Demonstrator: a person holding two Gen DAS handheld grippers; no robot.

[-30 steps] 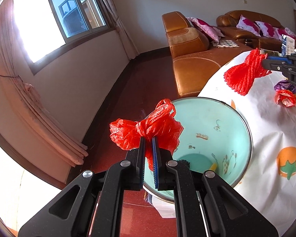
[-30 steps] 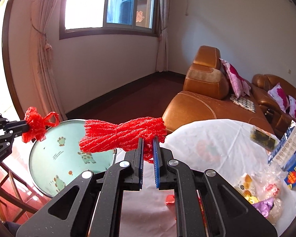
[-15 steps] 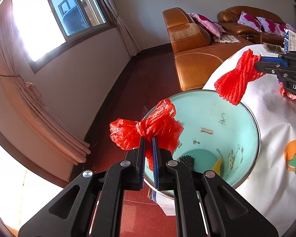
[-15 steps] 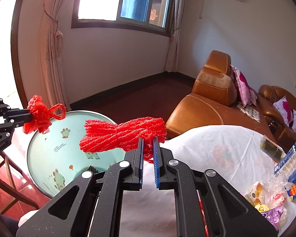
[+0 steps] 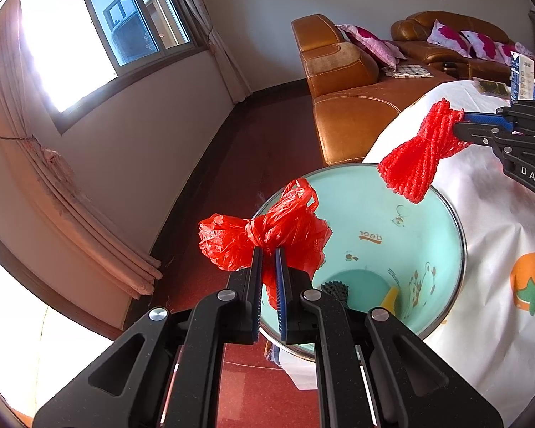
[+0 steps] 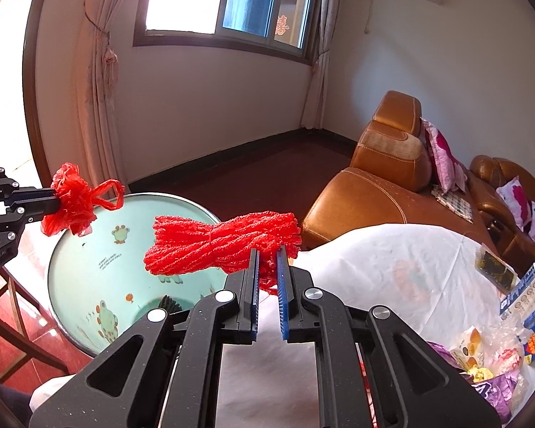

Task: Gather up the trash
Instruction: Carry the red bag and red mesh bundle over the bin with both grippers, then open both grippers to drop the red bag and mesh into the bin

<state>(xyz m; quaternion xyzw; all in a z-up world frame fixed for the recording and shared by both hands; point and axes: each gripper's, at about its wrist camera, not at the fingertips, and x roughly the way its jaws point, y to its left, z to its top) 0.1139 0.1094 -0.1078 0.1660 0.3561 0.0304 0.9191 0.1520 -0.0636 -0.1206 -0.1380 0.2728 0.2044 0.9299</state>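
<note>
Your left tongs [image 5: 268, 253], clamped on the red plastic bag [image 5: 264, 235], hang over the near rim of the bin [image 5: 392, 235]. Your right tongs [image 6: 267, 255] pinch the red net [image 6: 221, 246], its long axis level, free end over the bin's mouth.

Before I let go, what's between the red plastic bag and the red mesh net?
Nothing solid: only open air above the bin's mouth. In the right wrist view the red plastic bag and the red mesh net hang apart over it.

Bin [image 5: 403, 214] near rim behind left claw [image 5: 269, 253], wrapper pile [image 6: 495, 360] cut by edge, box [image 5: 522, 75] print illegible
</note>
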